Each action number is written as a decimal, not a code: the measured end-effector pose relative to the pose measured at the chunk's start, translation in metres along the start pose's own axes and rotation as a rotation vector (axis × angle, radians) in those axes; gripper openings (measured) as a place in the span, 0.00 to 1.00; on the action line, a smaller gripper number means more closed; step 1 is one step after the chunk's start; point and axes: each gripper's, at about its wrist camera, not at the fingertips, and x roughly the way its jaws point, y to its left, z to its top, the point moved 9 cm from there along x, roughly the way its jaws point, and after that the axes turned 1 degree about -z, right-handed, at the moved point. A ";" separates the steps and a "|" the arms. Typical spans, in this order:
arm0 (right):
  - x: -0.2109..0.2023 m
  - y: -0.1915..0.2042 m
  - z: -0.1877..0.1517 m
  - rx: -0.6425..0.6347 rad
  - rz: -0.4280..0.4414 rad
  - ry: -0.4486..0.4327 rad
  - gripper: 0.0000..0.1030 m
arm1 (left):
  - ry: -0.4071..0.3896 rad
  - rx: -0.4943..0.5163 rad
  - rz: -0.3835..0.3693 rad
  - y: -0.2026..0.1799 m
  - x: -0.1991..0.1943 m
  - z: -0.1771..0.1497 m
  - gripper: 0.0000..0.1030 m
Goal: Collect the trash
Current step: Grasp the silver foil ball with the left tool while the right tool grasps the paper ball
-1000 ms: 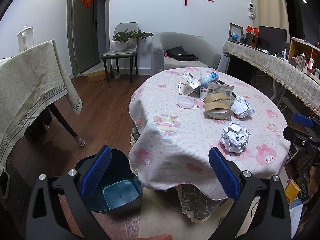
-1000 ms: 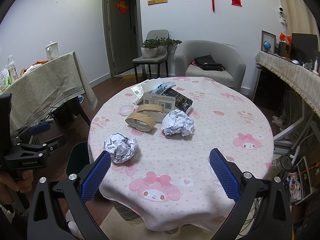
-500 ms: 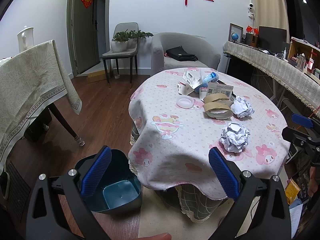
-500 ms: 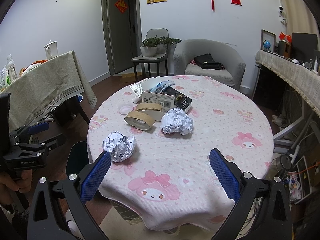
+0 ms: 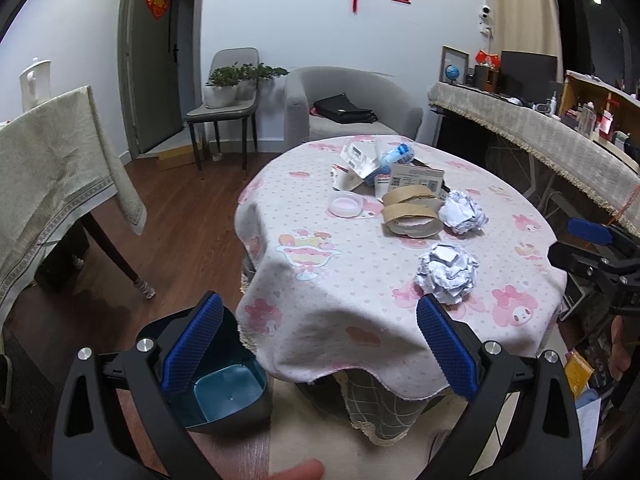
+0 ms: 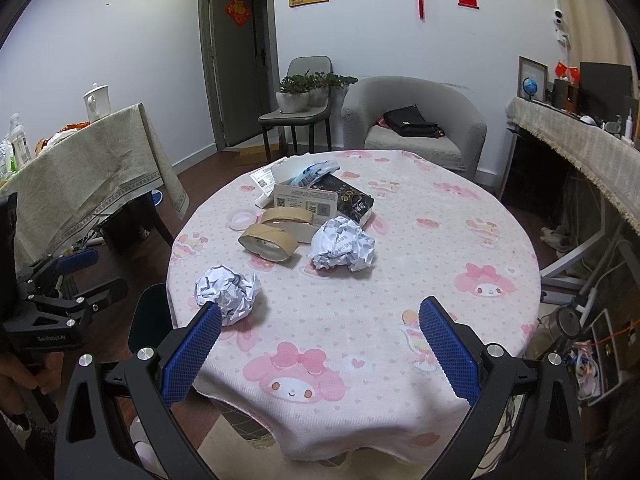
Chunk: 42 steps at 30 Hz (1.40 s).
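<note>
Two crumpled paper balls lie on the round table with the pink cartoon cloth (image 6: 420, 248): a near one (image 6: 227, 291) (image 5: 447, 269) and a far one (image 6: 343, 243) (image 5: 462, 212). Two empty brown tape rolls (image 6: 269, 237) (image 5: 412, 212), a round white lid (image 5: 345, 205) and opened packaging (image 6: 320, 196) lie behind them. A dark bin with a blue inside (image 5: 224, 392) stands on the floor left of the table. My left gripper (image 5: 318, 352) is open and empty over the table's near edge and the bin. My right gripper (image 6: 320, 354) is open and empty at the table's near edge, its left finger just before the near ball.
A second table with a beige cloth (image 5: 52, 172) stands on the left. A grey chair with potted plants (image 5: 228, 96) and a grey armchair with a black bag (image 5: 344, 108) are at the back. A cluttered counter (image 5: 560, 136) runs along the right. Cables lie on the floor at right (image 6: 580, 320).
Both grippers have drifted slightly closer to the table; the near paper ball now sits right beside my right gripper's left finger. Both stay open and empty.
</note>
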 end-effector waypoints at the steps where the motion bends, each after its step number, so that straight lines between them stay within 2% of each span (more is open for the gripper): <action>1: 0.001 -0.001 0.001 0.002 0.000 0.000 0.97 | 0.000 0.008 -0.011 -0.003 0.001 0.000 0.96; 7: 0.007 -0.011 0.004 0.014 0.001 0.012 0.97 | 0.029 0.046 -0.151 -0.033 0.011 -0.002 0.95; 13: 0.018 -0.019 0.011 0.022 0.017 0.025 0.97 | 0.061 0.111 -0.229 -0.061 0.027 -0.004 0.85; 19: 0.033 -0.024 0.016 0.019 0.038 0.055 0.97 | 0.097 0.133 -0.313 -0.084 0.046 -0.004 0.84; 22: 0.039 -0.027 0.019 0.023 0.047 0.064 0.97 | 0.114 0.135 -0.328 -0.090 0.055 -0.003 0.83; 26: 0.049 -0.028 0.021 0.022 0.060 0.077 0.97 | 0.129 0.138 -0.350 -0.096 0.065 0.000 0.77; 31: 0.062 -0.025 0.024 0.018 0.078 0.100 0.97 | 0.146 0.147 -0.354 -0.097 0.077 0.000 0.62; 34: 0.073 -0.025 0.025 0.022 0.082 0.115 0.97 | 0.150 0.130 -0.382 -0.097 0.079 0.004 0.53; 39: 0.088 -0.029 0.023 0.042 0.069 0.144 0.97 | 0.132 0.117 -0.392 -0.095 0.080 0.014 0.50; 41: 0.093 -0.032 0.023 0.057 0.069 0.152 0.94 | 0.128 0.104 -0.389 -0.092 0.082 0.018 0.50; 42: 0.096 -0.034 0.023 0.062 0.064 0.157 0.89 | 0.126 0.093 -0.390 -0.089 0.083 0.020 0.50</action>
